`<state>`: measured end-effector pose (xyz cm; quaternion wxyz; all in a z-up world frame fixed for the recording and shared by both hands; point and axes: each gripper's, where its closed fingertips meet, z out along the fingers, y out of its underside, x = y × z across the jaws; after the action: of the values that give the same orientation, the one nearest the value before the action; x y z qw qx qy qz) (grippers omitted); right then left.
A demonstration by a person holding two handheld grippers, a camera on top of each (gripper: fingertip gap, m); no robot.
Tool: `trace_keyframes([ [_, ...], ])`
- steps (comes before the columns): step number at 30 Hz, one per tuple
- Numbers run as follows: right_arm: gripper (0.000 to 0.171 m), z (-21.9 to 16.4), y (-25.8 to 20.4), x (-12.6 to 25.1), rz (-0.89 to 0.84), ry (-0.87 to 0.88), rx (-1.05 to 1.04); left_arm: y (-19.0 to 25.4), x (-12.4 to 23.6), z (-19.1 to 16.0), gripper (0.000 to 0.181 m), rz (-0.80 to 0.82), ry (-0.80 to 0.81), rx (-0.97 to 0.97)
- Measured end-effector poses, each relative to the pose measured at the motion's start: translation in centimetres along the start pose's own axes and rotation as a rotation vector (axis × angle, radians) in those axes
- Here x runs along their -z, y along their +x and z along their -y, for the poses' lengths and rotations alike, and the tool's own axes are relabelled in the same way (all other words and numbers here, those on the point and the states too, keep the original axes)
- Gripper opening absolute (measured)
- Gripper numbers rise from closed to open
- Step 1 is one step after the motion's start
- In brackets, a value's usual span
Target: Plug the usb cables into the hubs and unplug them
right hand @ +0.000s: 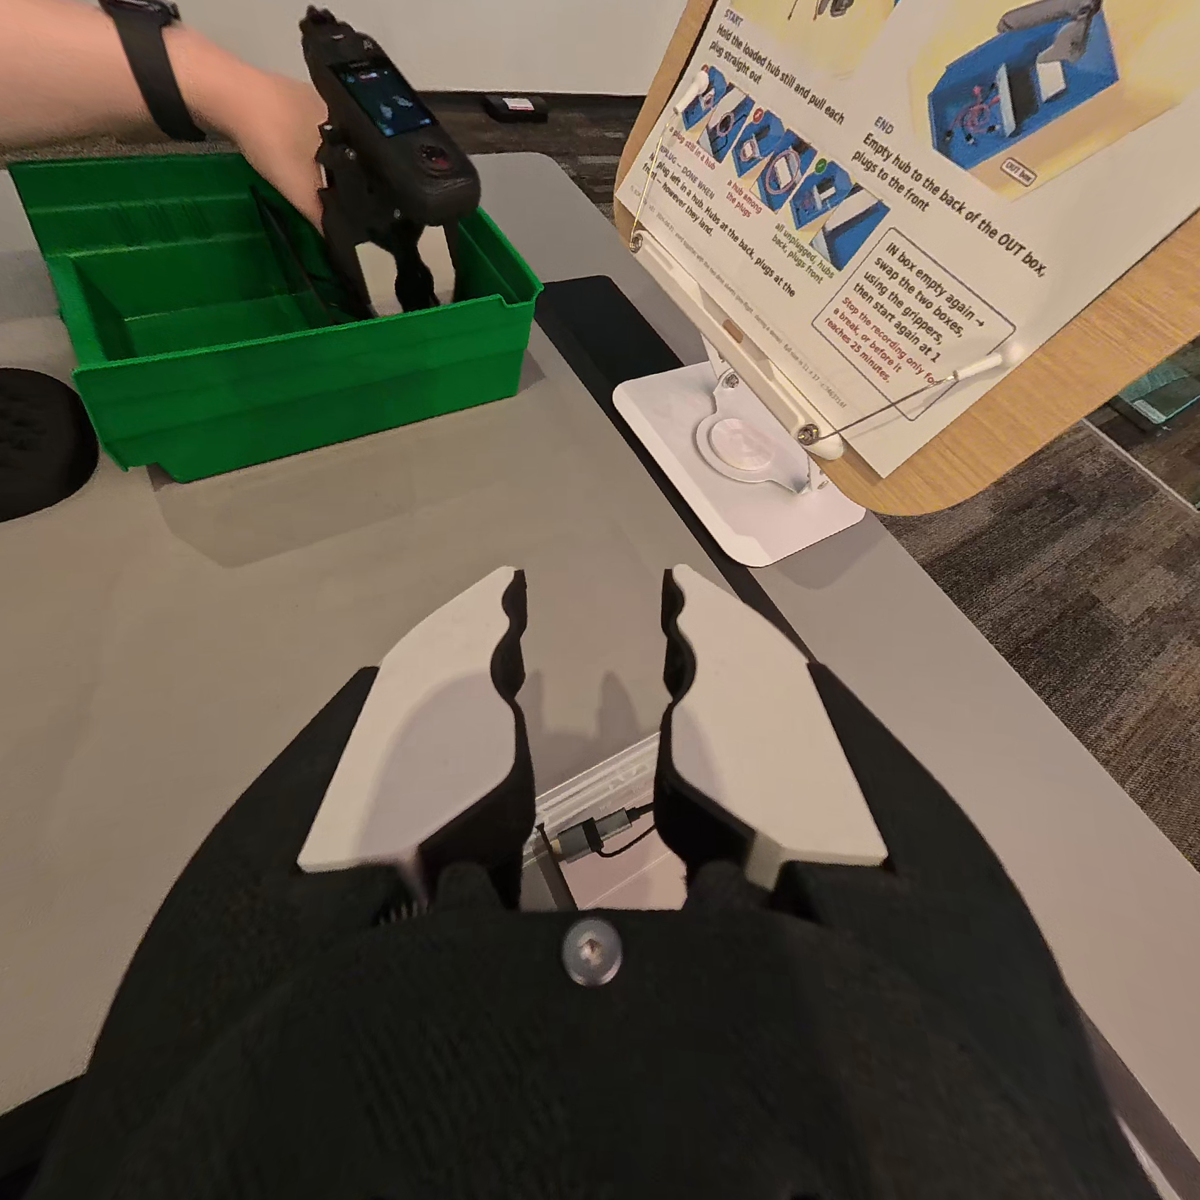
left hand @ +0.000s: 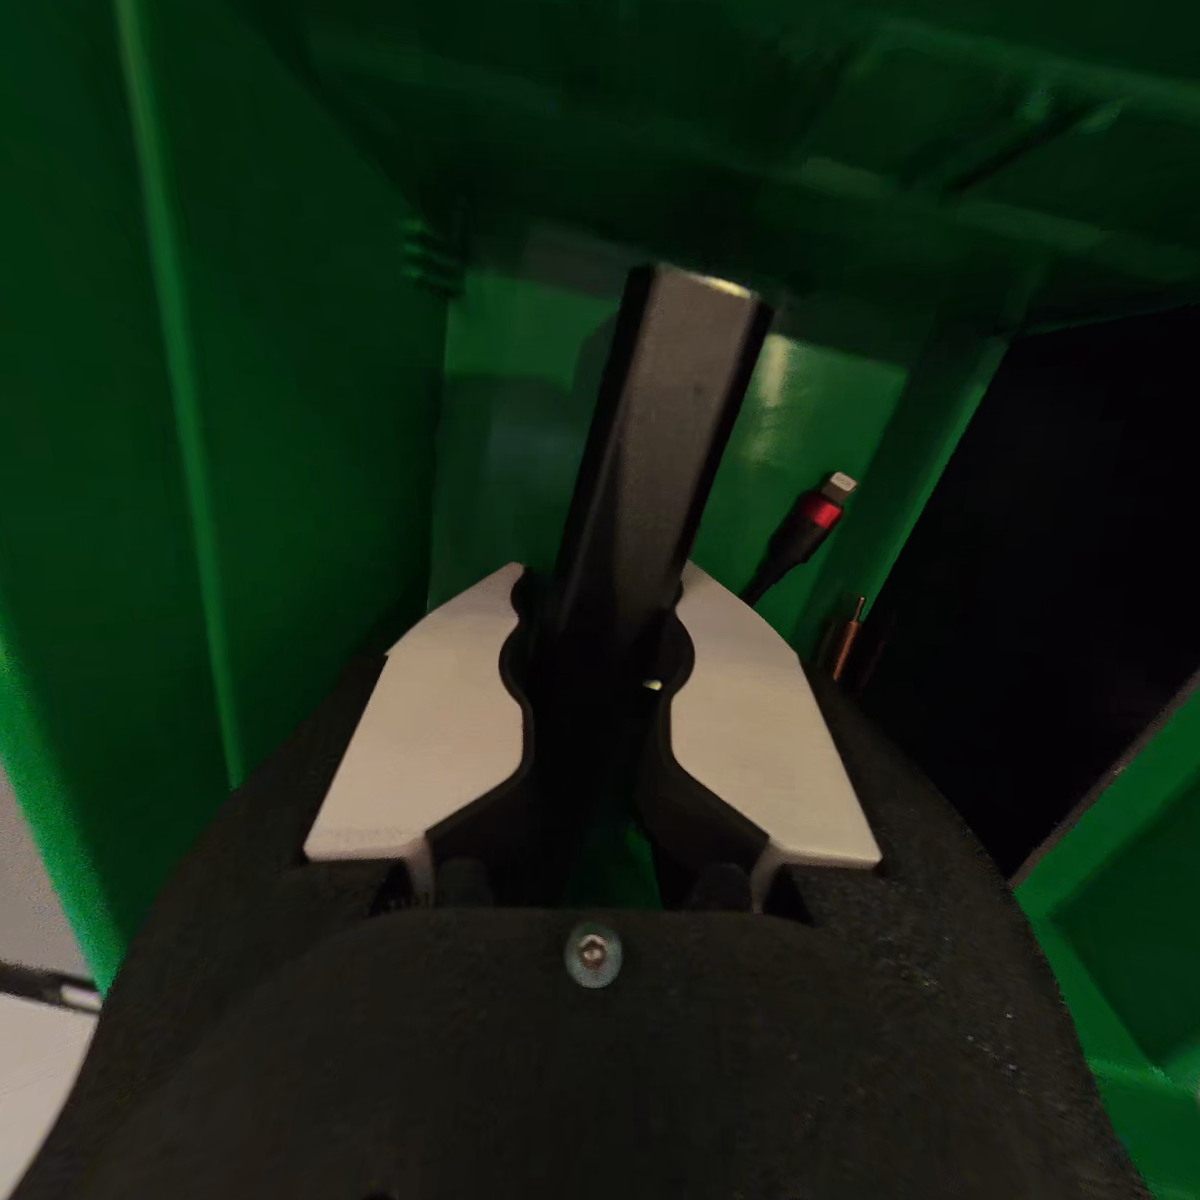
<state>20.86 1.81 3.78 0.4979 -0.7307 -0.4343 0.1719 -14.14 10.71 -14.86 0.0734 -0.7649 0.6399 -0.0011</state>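
In the left wrist view my left gripper [left hand: 600, 578] is inside the green bin [left hand: 260, 389], shut on a long dark grey hub [left hand: 669, 422] that sticks out forward between the fingers. A black cable with a red-collared plug [left hand: 821, 513] and a copper-coloured plug [left hand: 847, 639] lie just to its right. The right wrist view shows the left gripper [right hand: 406, 295], held by a hand, reaching down into the bin [right hand: 292, 396]. My right gripper [right hand: 594, 578] is open and empty above the grey table [right hand: 325, 617]. Under it a grey plug with a black cable [right hand: 594, 834] lies in a pale box.
A board with an instruction sheet [right hand: 909, 195] stands on a white stand [right hand: 734, 493] at the table's right edge. A black round object [right hand: 32, 441] lies left of the bin. The bin has green dividers [right hand: 195, 260]. Carpeted floor [right hand: 1039, 584] lies to the right. There is about 40 centimetres between the tips of the two grippers.
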Motion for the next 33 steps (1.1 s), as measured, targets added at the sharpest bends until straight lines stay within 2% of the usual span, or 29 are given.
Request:
trace_keyframes([
  [2,0.041,0.2,-0.1,0.1,-0.002,0.004,0.007,-0.2,1.0,-0.4,0.036,0.0,-0.005,0.084],
  [6,0.041,0.3,0.0,0.4,-0.007,0.023,0.012,-1.2,4.6,0.0,0.035,0.138,0.163,0.188],
  [10,0.04,1.2,0.3,0.6,-0.016,0.076,-0.005,-1.8,11.7,0.3,0.034,0.331,0.389,0.303],
  [12,0.04,2.1,0.4,0.7,-0.038,0.109,-0.005,-1.3,16.0,1.3,0.033,0.379,0.556,0.368],
  [17,0.039,6.8,-1.7,0.5,-0.043,0.258,0.013,5.1,25.0,8.4,0.033,0.2,1.004,0.39],
  [21,0.046,10.9,-6.8,-0.2,0.047,0.393,0.107,11.3,30.8,15.1,0.032,0.012,1.302,0.323],
  [23,0.049,12.4,-9.8,-0.5,0.132,0.453,0.138,14.4,32.9,17.8,0.032,-0.095,1.4,0.263],
  [28,0.041,14.8,-14.7,-0.8,0.307,0.553,0.101,19.5,33.8,22.9,0.032,-0.177,1.425,0.156],
  [30,0.038,15.1,-15.0,-1.0,0.297,0.56,0.094,20.9,33.6,24.2,0.032,-0.229,1.411,0.125],
  [33,0.032,14.9,-15.4,-0.4,0.387,0.539,0.066,21.3,33.6,24.9,0.033,-0.208,1.402,0.08],
])
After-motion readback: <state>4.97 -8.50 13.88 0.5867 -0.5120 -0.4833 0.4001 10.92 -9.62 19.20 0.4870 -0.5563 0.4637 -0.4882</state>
